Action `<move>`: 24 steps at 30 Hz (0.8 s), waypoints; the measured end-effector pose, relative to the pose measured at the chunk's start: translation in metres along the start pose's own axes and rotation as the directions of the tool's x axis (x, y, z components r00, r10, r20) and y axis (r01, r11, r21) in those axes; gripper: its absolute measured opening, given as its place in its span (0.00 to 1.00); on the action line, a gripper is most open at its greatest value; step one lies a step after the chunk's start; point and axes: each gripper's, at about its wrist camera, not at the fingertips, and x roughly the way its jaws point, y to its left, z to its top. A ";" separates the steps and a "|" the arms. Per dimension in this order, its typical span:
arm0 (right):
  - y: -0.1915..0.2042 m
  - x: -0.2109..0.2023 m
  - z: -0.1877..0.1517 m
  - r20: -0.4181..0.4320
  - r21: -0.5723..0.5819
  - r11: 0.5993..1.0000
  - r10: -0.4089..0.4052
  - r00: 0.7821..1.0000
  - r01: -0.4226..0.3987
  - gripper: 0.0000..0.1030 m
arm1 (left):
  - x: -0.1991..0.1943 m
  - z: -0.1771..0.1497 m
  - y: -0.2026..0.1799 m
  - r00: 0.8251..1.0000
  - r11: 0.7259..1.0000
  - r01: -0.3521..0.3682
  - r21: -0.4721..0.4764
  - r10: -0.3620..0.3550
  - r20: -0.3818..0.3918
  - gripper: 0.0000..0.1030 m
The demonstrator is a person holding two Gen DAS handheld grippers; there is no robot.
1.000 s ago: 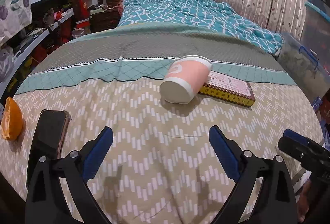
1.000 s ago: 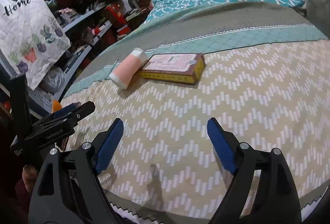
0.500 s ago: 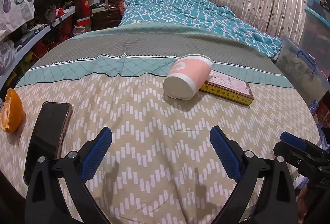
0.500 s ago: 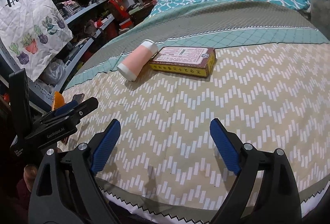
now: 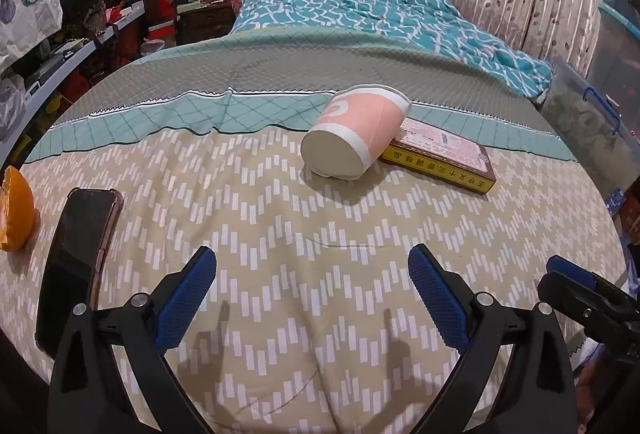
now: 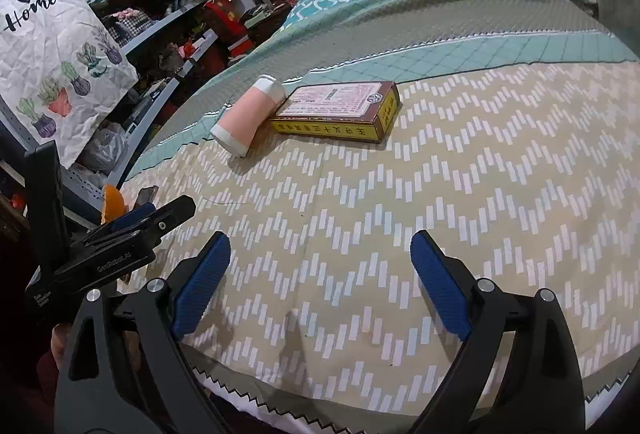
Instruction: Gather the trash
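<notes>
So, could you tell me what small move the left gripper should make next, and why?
Probably ease the left gripper forward toward the paper cup. The cup lies on its side on the bedspread, base toward the camera, leaning against the yellow box, and looks like trash. The left gripper is open and empty, nearly in line with the cup but well short of it.

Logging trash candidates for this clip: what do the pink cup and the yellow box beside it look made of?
Pink cup: likely paper, matte, with a rolled white rim and a flat recessed base. Yellow box: apparently thin printed cardboard, slightly glossy, with sharp folded edges and printed text on its faces. Both lie on the bedspread.
</notes>
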 end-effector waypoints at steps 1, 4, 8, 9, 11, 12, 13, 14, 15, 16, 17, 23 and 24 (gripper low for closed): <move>-0.002 0.000 0.000 0.002 0.007 1.000 0.002 1.000 -0.003 0.88 | 0.000 0.000 -0.002 1.000 1.000 -0.001 0.001 0.001 -0.002 0.90; -0.010 0.000 0.002 0.006 0.033 0.999 0.008 1.000 -0.008 0.89 | 0.002 0.003 -0.009 1.000 1.000 -0.009 0.018 0.009 -0.008 0.91; -0.016 0.003 0.003 -0.002 0.053 0.998 0.017 1.000 -0.017 0.92 | 0.004 0.004 -0.016 1.000 1.000 -0.011 0.029 0.011 -0.015 0.92; -0.017 0.004 0.003 -0.005 0.054 0.998 0.020 1.000 -0.019 0.92 | 0.005 0.004 -0.017 1.000 1.000 -0.006 0.028 0.006 -0.018 0.92; -0.018 0.006 0.004 -0.007 0.057 0.998 0.020 1.000 -0.019 0.92 | 0.006 0.004 -0.020 1.000 1.000 0.002 0.024 -0.002 -0.022 0.92; -0.019 0.007 0.005 -0.005 0.059 0.998 0.019 1.000 -0.019 0.92 | 0.006 0.003 -0.022 1.000 1.000 0.005 0.023 -0.004 -0.022 0.92; -0.020 0.007 0.006 -0.001 0.062 0.998 0.017 1.000 -0.017 0.92 | 0.006 0.002 -0.023 1.000 1.000 0.008 0.023 -0.007 -0.021 0.92; -0.020 0.008 0.006 0.000 0.063 0.998 0.015 1.000 -0.015 0.93 | 0.005 0.001 -0.025 1.000 1.000 0.012 0.027 -0.011 -0.019 0.92; -0.021 0.011 0.007 -0.004 0.064 0.998 0.009 1.000 -0.009 0.93 | 0.005 0.000 -0.028 1.000 0.999 0.012 0.038 -0.011 -0.015 0.92; -0.022 0.013 0.008 -0.010 0.065 0.998 0.004 1.000 -0.003 0.93 | 0.006 -0.001 -0.030 1.000 0.999 0.010 0.045 -0.009 -0.012 0.92; -0.023 0.017 0.008 -0.021 0.069 0.998 -0.006 1.000 0.007 0.93 | 0.007 -0.002 -0.033 1.000 0.998 0.010 0.057 -0.010 -0.009 0.92; -0.022 0.023 0.019 0.007 0.029 0.998 -0.061 0.998 0.060 0.92 | 0.019 -0.005 -0.053 0.997 0.989 0.078 0.128 -0.076 -0.015 0.92; -0.022 0.024 0.021 0.015 0.027 0.997 -0.069 0.998 0.068 0.91 | 0.022 -0.005 -0.056 0.996 0.987 0.089 0.134 -0.088 -0.015 0.92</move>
